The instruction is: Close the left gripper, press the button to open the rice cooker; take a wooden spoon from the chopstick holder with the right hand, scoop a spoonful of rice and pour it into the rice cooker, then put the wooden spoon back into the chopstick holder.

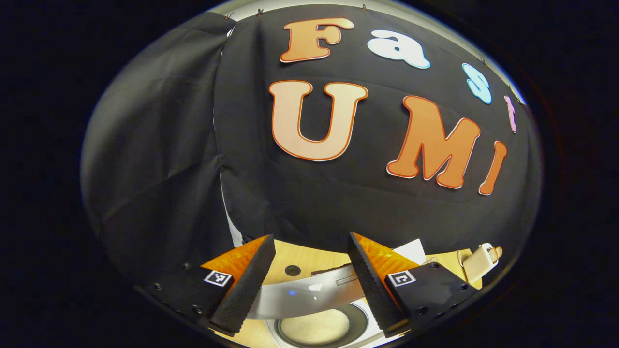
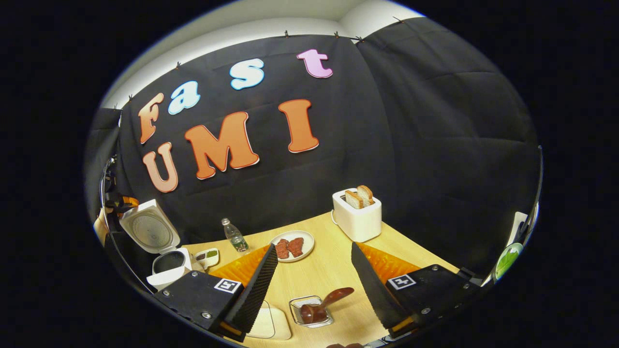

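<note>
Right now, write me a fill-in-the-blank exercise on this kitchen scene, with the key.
1. The rice cooker has its lid standing ____.
2. The toaster holds ____ slices of bread.
3. The wooden spoon rests in the chopstick holder; the right hand-held gripper is ____, holding nothing.

Missing words: open; two; open.

left claw [image 1: 309, 270]: black body, screws, square tag | right claw [image 2: 312, 282]: same

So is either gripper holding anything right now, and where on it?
Nothing is held: left gripper and right gripper are open and empty.
</note>
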Motion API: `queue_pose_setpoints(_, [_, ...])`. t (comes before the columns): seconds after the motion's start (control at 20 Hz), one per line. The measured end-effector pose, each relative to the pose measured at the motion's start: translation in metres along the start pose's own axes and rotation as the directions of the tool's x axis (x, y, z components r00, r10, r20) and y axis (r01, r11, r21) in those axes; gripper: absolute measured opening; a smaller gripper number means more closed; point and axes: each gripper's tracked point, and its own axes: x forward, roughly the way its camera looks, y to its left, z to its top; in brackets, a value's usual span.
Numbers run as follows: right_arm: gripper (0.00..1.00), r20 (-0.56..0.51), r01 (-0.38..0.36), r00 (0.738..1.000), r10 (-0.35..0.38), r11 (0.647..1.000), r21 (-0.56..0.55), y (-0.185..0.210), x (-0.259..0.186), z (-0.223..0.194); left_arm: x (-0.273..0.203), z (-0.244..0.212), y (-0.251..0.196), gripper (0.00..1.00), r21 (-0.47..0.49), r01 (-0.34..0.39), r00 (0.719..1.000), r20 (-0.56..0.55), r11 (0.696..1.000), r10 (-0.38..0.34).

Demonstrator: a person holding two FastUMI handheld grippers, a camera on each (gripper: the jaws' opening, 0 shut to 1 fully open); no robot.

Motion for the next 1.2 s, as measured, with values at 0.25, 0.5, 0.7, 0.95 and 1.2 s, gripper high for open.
queue_pose_setpoints(0.25, [0.95, -0.022, -0.075, 0.997, 0.075, 0.997, 0.002, 0.021, -0.004, -0.008, -0.043, -0.052, -0.017, 1.0, -0.029, 0.053, 0.997, -0.054, 0.998, -0.054])
queue_pose_setpoints(0.5, [0.95, -0.053, -0.131, 0.99, 0.132, 0.991, 0.015, 0.033, -0.012, -0.021, -0.071, -0.127, -0.03, 1.0, -0.017, 0.044, 0.996, -0.08, 0.999, -0.045])
queue_pose_setpoints(0.7, [0.95, -0.096, -0.144, 0.985, 0.144, 0.99, 0.009, 0.033, -0.018, -0.039, -0.079, -0.174, -0.025, 1.0, -0.019, 0.002, 0.995, -0.096, 1.0, -0.004])
queue_pose_setpoints(0.95, [0.94, -0.14, -0.136, 0.981, 0.136, 0.991, 0.012, 0.023, -0.021, -0.056, -0.07, -0.212, -0.034, 1.0, 0.057, -0.062, 0.994, -0.088, 0.996, 0.067])
queue_pose_setpoints(1.2, [0.94, -0.156, -0.117, 0.981, 0.12, 0.993, 0.029, 0.009, -0.02, -0.061, -0.063, -0.236, -0.03, 1.0, 0.059, -0.135, 0.985, -0.098, 0.989, 0.14])
